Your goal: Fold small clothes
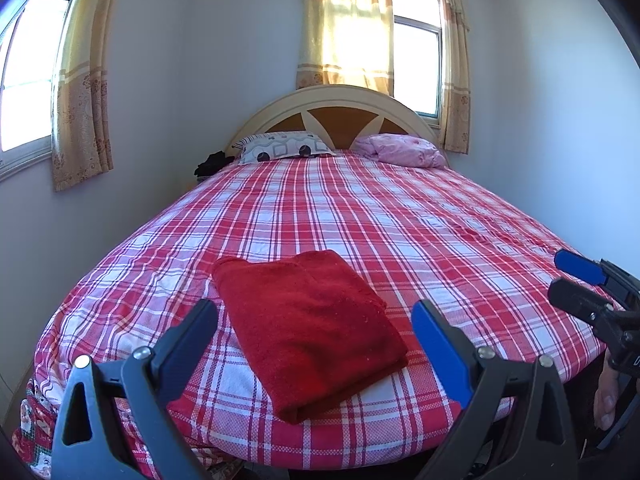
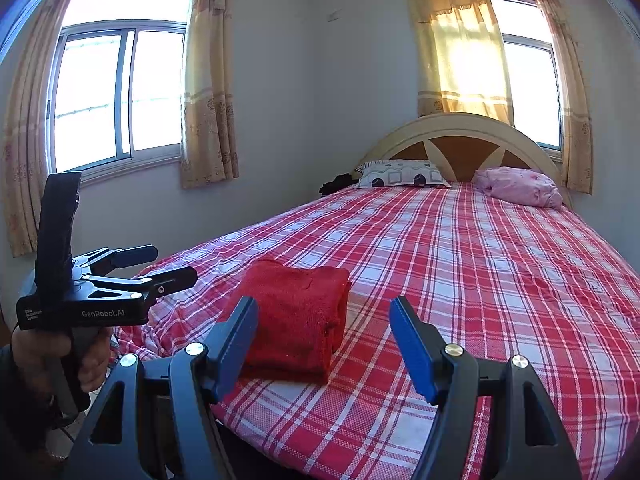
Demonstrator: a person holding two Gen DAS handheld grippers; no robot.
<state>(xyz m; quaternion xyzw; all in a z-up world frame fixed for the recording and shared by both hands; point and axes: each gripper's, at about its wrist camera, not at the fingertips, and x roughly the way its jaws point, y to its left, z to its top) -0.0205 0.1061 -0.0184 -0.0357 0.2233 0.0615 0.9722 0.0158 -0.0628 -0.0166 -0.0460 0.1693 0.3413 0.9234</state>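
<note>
- One folded red cloth (image 1: 308,328) lies on the plaid bed (image 1: 400,220), near its foot edge.
- Left gripper (image 1: 316,332) and right gripper (image 2: 324,332) hover before it, jaws apart, empty.

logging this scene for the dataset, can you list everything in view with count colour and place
folded cloth: one, red, near end of the bed, lying flat
bed cover: one, red and white plaid, over the whole bed
headboard: one, cream and brown, far end of the bed
patterned pillow: one, white with dark shapes, far left by the headboard
pink pillow: one, pink, far right by the headboard
dark item: one, black, beside the patterned pillow, too small to identify
curtains: yellowish, hanging at both windows
windows: two, one on the left wall, one behind the headboard
left gripper: dark and blue fingers, open, above the cloth
right gripper: blue fingers, open, empty
</note>
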